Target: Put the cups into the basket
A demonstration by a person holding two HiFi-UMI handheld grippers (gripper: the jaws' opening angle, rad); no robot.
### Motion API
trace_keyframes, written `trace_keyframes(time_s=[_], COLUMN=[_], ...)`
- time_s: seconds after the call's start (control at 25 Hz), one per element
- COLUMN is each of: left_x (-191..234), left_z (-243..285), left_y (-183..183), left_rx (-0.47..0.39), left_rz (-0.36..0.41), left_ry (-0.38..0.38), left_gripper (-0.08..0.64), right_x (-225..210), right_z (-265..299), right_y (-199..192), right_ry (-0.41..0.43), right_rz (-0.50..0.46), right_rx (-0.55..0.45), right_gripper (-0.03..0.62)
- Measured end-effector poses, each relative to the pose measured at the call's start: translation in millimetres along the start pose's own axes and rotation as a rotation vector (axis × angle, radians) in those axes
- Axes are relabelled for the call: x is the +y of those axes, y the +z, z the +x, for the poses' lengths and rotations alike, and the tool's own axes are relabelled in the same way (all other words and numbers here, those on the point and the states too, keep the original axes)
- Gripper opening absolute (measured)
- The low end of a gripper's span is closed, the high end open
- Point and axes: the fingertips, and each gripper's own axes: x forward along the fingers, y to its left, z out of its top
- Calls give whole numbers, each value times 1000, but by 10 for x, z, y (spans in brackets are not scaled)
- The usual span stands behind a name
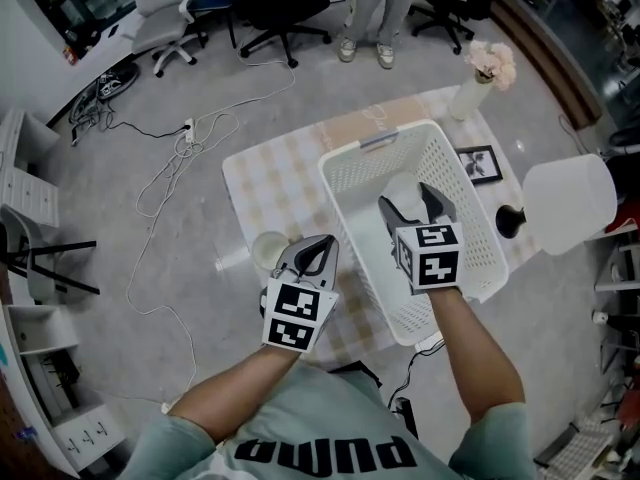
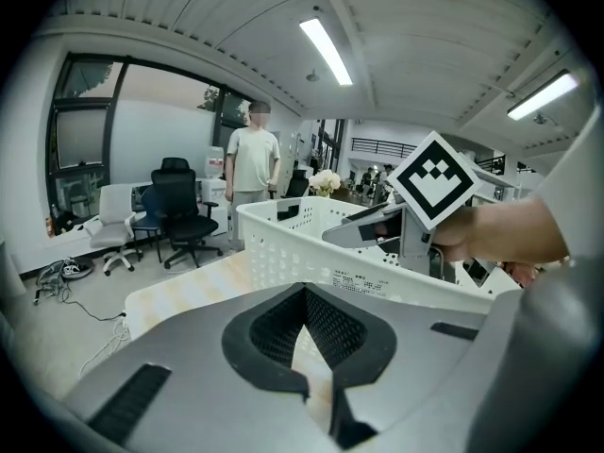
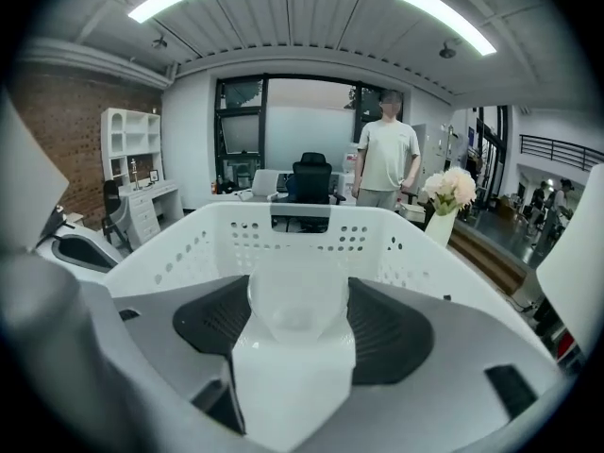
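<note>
A white perforated basket stands on a table with a checked cloth. My right gripper hangs inside the basket, over its middle, shut on a translucent cup that sits between its dark pads. The basket's far wall rises just ahead of that cup. My left gripper hovers over the table at the basket's near-left side, shut with nothing in it. Another pale cup stands on the cloth just left of it. In the left gripper view the basket and the right gripper are seen from the side.
A vase of flowers, a framed picture and a white lamp shade stand right of the basket. Cables lie on the floor to the left. Office chairs and a standing person are beyond the table.
</note>
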Motion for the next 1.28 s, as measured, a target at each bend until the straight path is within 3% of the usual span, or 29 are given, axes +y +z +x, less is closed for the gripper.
trace_keyframes(time_s=[0.52,1.28], left_x=[-6,19], left_z=[196,369], left_y=[-330,-480], left_rx=[67,108], left_rz=[-6,-14], left_ry=[-11,-65], left_gripper=[6,6], right_x=[-272,-445], right_z=[496,815], right_y=[-535,-976], right_ry=[-72,-128], right_rz=[183,252], right_rx=[163,267], right_gripper=[328,328])
